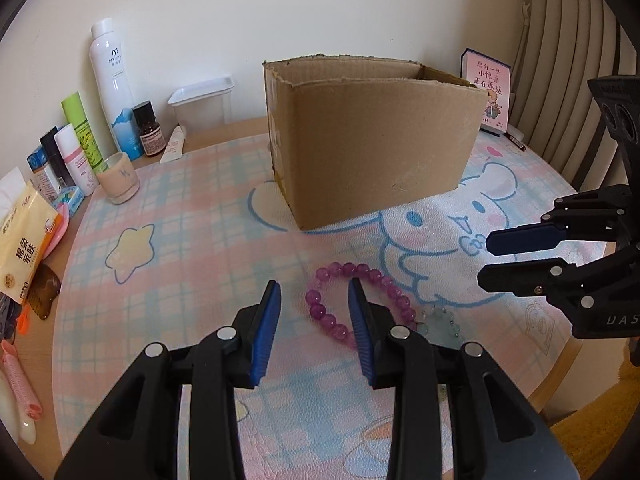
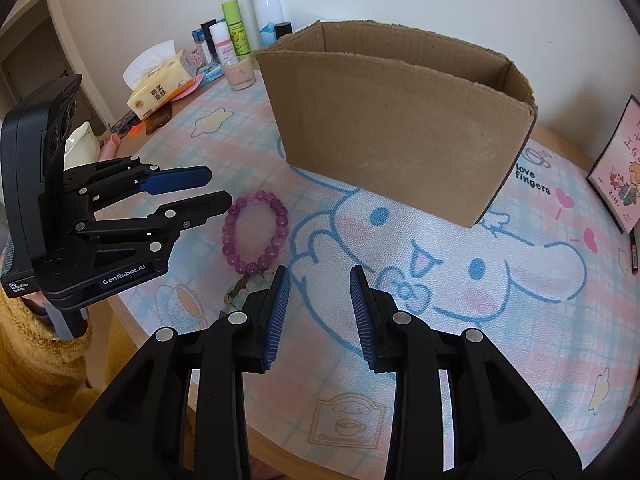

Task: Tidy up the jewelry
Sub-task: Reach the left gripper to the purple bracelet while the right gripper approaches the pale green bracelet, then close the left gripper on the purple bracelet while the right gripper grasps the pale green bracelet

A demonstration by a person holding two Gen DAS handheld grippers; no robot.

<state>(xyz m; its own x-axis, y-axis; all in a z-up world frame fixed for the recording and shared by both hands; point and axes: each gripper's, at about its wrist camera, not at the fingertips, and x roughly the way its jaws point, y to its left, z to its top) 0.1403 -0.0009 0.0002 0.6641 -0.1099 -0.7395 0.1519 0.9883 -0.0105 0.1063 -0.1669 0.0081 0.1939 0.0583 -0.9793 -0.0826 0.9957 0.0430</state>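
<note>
A purple bead bracelet (image 1: 320, 312) (image 2: 228, 236) lies flat on the cartoon-print mat (image 1: 192, 264). A pale green bead bracelet (image 1: 440, 320) (image 2: 240, 294) touches its near side. My left gripper (image 1: 314, 283) (image 2: 220, 188) hovers over the purple bracelet's left part, open, its blue pads touching nothing. My right gripper (image 2: 319, 270) (image 1: 485, 259) is also open and points steeply down at the mat just right of the pale bracelet, with nothing between its fingers. An open-topped cardboard box (image 1: 380, 140) (image 2: 400, 140) stands behind the bracelets.
Bottles (image 1: 110, 80), a beige cup (image 1: 119, 178), a tissue pack (image 1: 22, 240) and a comb (image 1: 42, 292) crowd the table's left edge. A white tub (image 1: 202, 106) sits at the back, a pink book (image 1: 486, 88) and pen (image 1: 516, 142) right of the box. A yellow sleeve (image 2: 36, 360) shows.
</note>
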